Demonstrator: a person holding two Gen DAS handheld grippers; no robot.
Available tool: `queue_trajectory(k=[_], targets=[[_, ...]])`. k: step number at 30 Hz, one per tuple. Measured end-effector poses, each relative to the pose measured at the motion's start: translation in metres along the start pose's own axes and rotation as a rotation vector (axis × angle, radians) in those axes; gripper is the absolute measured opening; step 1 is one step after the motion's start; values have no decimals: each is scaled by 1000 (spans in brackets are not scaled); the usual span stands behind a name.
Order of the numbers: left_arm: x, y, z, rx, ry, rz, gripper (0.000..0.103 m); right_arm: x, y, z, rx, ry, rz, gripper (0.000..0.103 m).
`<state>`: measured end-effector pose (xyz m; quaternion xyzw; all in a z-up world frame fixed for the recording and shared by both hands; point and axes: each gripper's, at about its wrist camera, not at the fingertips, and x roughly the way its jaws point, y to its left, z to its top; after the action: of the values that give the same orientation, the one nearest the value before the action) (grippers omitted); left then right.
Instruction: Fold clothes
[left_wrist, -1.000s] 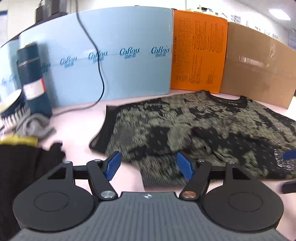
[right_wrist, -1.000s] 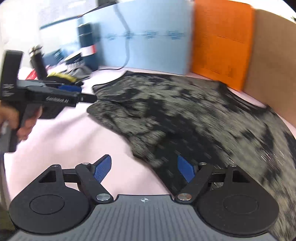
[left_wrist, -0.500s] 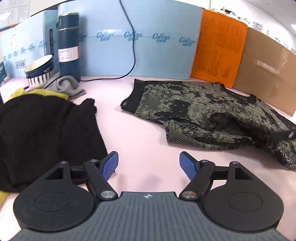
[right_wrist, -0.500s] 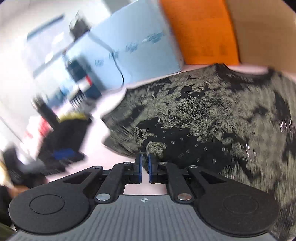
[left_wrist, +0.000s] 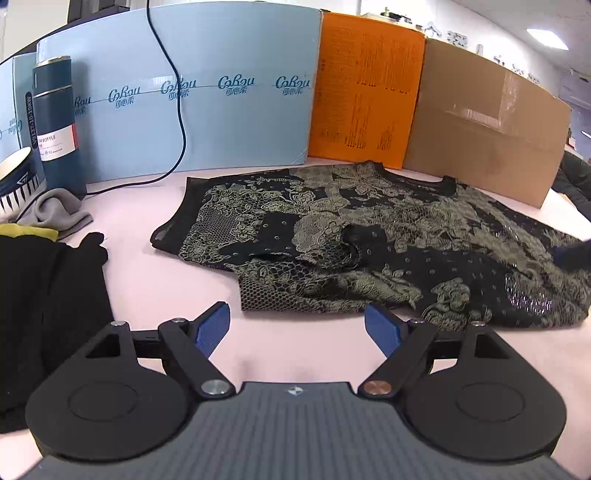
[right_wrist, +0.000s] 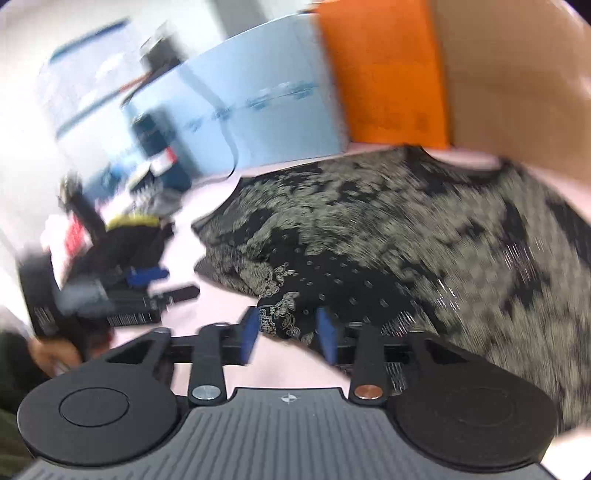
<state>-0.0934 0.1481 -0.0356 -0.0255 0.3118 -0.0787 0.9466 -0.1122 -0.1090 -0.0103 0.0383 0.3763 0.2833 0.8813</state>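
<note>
A black top with a pale lace-like pattern (left_wrist: 369, 229) lies spread on the pink table (left_wrist: 155, 295), with one part folded over itself near the front. My left gripper (left_wrist: 297, 325) hovers open just short of its near hem, holding nothing. In the right wrist view, which is blurred by motion, my right gripper (right_wrist: 287, 328) is partly open, and a corner of the patterned top (right_wrist: 406, 240) lies between its blue fingers (right_wrist: 248, 330). The right gripper shows as a dark blur at the right edge of the left wrist view.
A black garment (left_wrist: 44, 295) lies at the left over something yellow. Behind it stand a dark bottle (left_wrist: 55, 122), a bowl and a grey cloth (left_wrist: 59, 210). A blue board (left_wrist: 221, 103), an orange box (left_wrist: 365, 96) and a cardboard box (left_wrist: 480, 122) wall off the back. A cable hangs down.
My right gripper, shut half a second ago, has opened partway over the top's corner. My left gripper stayed open and has moved right, closer to the patterned top.
</note>
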Motion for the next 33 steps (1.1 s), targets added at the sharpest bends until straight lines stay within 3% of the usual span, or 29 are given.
queue_trajectory(k=[5,7,9,10,12,13,19,24,29,33], targets=[[-9,9,-5,-111,16,60,82,55,39,-16,-232,43,-66,36],[-17,12,-8,-120,19,76,83,77,49,-26,-310,62,-146,36],[-24,16,-11,-115,21,94,83,85,50,-32,-344,24,-177,36],[-26,16,-12,-108,22,104,83,87,46,-32,-327,1,-177,32],[-30,18,-14,-87,21,128,84,87,33,-25,-225,-8,-164,2],[-31,18,-14,-81,19,136,84,84,26,-20,-163,-10,-149,3],[-32,25,-4,-86,-16,153,84,31,-10,8,108,-32,65,3],[-26,24,5,-53,-25,131,84,-31,-24,16,129,-19,172,3],[-24,19,2,14,-12,89,84,-87,-28,2,103,14,144,3],[-14,12,4,51,5,48,84,-118,-39,-18,167,3,46,3]])
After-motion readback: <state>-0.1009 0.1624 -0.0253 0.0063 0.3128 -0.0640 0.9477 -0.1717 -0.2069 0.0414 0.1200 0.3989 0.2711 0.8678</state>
